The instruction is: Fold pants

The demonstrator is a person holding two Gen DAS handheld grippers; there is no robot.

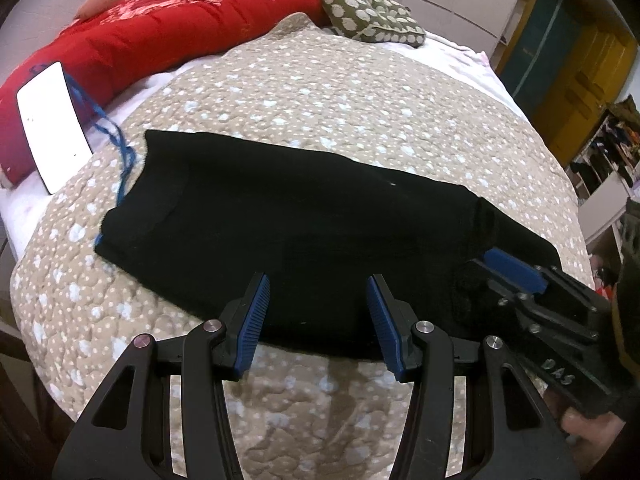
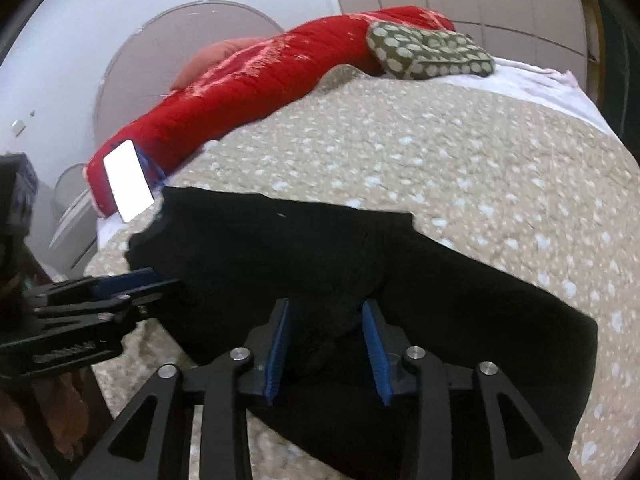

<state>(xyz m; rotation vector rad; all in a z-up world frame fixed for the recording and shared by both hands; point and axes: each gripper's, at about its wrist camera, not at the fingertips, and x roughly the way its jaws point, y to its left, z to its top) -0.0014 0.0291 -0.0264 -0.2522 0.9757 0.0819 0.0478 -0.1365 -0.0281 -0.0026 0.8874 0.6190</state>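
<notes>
Black pants (image 1: pixel 300 216) lie folded flat across a beige dotted quilt (image 1: pixel 320 92). My left gripper (image 1: pixel 318 304) is open just above their near edge, with nothing pinched between its blue pads. At the pants' right end sits my right gripper (image 1: pixel 482 266). In the right wrist view the right gripper (image 2: pixel 327 344) stands open around a raised bunch of the black pants (image 2: pixel 280 248), and its pads do not press the cloth. The left gripper (image 2: pixel 160 276) reaches in from the left at the pants' edge.
A red flowered blanket (image 1: pixel 160 28) and a green dotted pillow (image 1: pixel 372 16) lie at the bed's far side. A white flat rectangle (image 1: pixel 52 124) with a blue cord (image 1: pixel 116 136) rests left of the pants. Shelves and a yellow door (image 1: pixel 592 80) stand to the right.
</notes>
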